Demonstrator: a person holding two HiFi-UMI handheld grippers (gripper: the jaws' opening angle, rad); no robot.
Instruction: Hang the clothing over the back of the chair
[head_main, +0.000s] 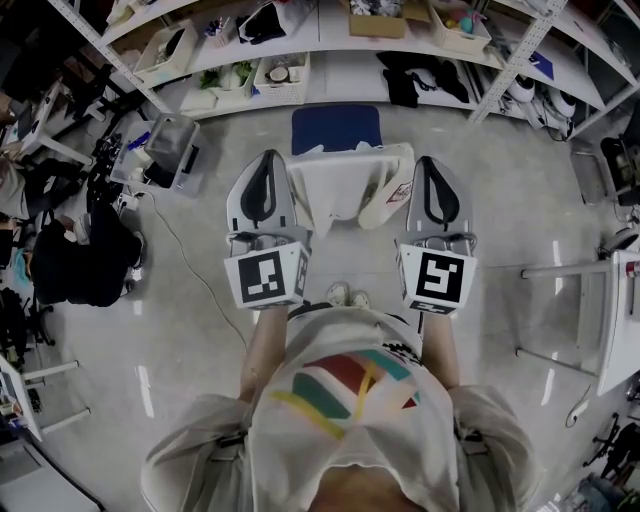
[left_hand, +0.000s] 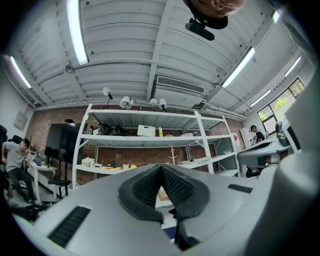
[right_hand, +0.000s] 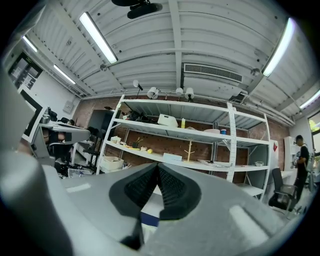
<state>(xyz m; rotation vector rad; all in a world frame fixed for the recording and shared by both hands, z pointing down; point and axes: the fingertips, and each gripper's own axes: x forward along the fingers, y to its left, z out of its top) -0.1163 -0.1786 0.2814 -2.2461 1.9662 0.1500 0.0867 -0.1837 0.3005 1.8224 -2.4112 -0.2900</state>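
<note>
A white garment (head_main: 340, 188) lies draped over the back of a chair whose blue seat (head_main: 336, 128) shows just beyond it. My left gripper (head_main: 266, 162) hangs at the garment's left edge, its jaws shut with nothing between them. At the garment's right edge my right gripper (head_main: 431, 164) is shut and empty too. In the left gripper view the left gripper (left_hand: 161, 166) has its dark pads meeting at the tips, aimed at shelving. The right gripper (right_hand: 156, 165) likewise shows closed pads in its own view, with a sliver of the blue seat (right_hand: 148, 218) below them.
Long white shelves (head_main: 330, 55) with boxes and clothes line the far wall. A grey box (head_main: 172, 150) stands on the floor at the left, with a cable trailing from it. A black office chair (head_main: 85, 262) is further left. A white table frame (head_main: 610, 310) stands at the right.
</note>
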